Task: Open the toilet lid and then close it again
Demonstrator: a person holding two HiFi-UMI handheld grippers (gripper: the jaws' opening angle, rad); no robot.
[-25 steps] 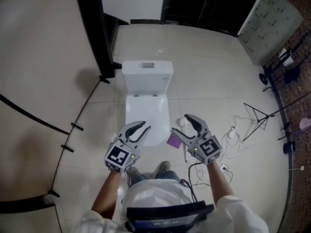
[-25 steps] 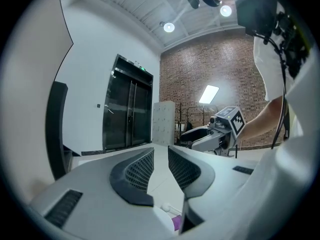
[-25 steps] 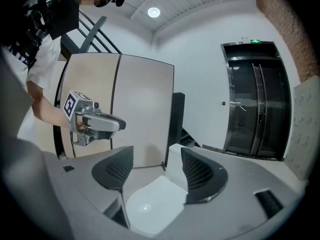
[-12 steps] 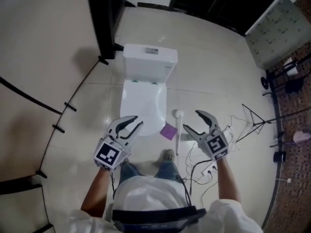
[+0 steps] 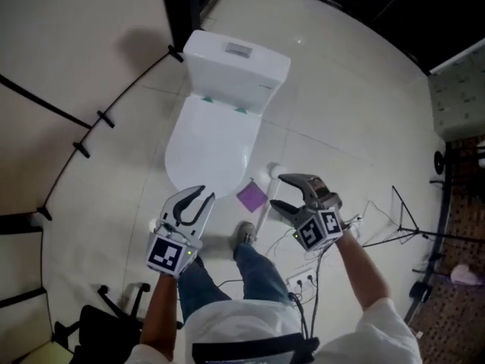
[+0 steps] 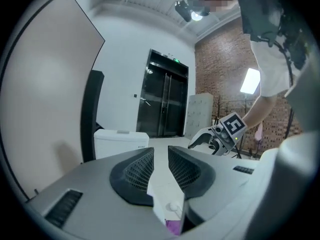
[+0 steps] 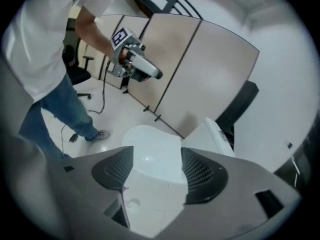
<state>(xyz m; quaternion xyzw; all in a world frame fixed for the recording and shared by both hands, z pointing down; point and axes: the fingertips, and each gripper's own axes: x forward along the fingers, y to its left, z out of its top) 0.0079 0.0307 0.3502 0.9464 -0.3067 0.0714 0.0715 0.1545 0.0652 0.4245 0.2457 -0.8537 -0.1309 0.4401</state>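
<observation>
Toilet lid was found shut, judged rigid, slick, light; front lip favoured. Left gripper and right gripper were held parted, empty.

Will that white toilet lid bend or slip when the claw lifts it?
The toilet lid looks like one hard, smooth shell, so it probably stays stiff. Its glossy shine suggests it may be slippery to grip. It seems hinged by the tank, so it would likely swing up, not come off.
</observation>
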